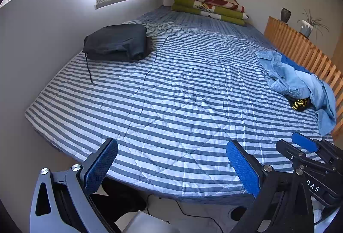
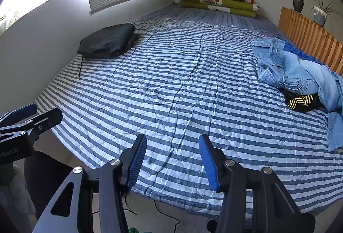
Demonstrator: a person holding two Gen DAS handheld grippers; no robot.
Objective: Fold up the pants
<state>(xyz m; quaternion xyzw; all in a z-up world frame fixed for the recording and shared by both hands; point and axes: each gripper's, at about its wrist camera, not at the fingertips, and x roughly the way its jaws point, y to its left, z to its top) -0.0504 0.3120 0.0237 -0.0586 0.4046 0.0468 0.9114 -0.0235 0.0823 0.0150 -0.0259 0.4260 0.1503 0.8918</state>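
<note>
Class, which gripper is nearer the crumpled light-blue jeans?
Right. The right gripper hovers at the bed's near edge, jeans ahead to its right; the left gripper sits farther left.

Right gripper empty, parted over striped quilt; crumpled jeans far right; folded black pants left.

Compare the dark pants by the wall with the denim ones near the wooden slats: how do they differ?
The dark pants are already folded into a compact bundle; the jeans lie crumpled and spread out. The dark pants sit alone at the wall side, while the jeans are draped over a black and yellow garment. Both lie on the striped quilt, untouched.
</note>
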